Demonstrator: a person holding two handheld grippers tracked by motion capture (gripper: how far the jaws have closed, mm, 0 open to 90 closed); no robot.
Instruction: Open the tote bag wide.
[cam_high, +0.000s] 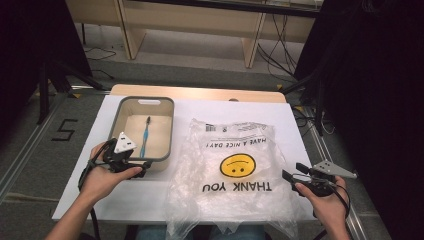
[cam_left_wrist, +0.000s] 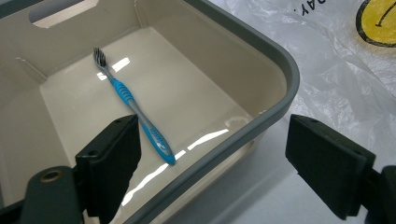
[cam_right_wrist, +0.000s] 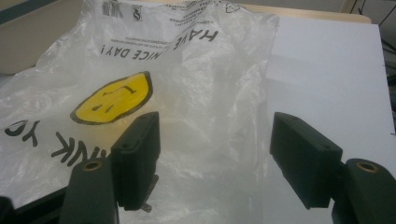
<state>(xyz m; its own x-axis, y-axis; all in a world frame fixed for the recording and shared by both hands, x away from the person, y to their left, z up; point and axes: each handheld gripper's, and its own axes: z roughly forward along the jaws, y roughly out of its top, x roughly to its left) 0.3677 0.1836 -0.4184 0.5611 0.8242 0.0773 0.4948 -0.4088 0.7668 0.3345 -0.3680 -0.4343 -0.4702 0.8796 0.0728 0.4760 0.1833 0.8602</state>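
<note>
A blue and grey toothbrush (cam_high: 145, 136) (cam_left_wrist: 126, 95) lies on the floor of a beige bin with a grey rim (cam_high: 171, 131) (cam_left_wrist: 278, 56) at the table's left. My left gripper (cam_high: 144, 167) (cam_left_wrist: 212, 135) hovers at the bin's near right corner, open, with the rim passing between its jaws untouched. A clear plastic bag (cam_high: 235, 150) (cam_right_wrist: 187, 70) printed with a yellow smiley and "THANK YOU" lies flat in the middle. At the bag's right edge my right gripper (cam_high: 294, 171) (cam_right_wrist: 215, 123) is open and holds nothing.
The white table top (cam_high: 125, 200) (cam_right_wrist: 327, 60) has bare room right of the bag and in front of the bin. The bag's near end hangs over the front edge. Beyond the table are a wooden bench, cables and dark stands.
</note>
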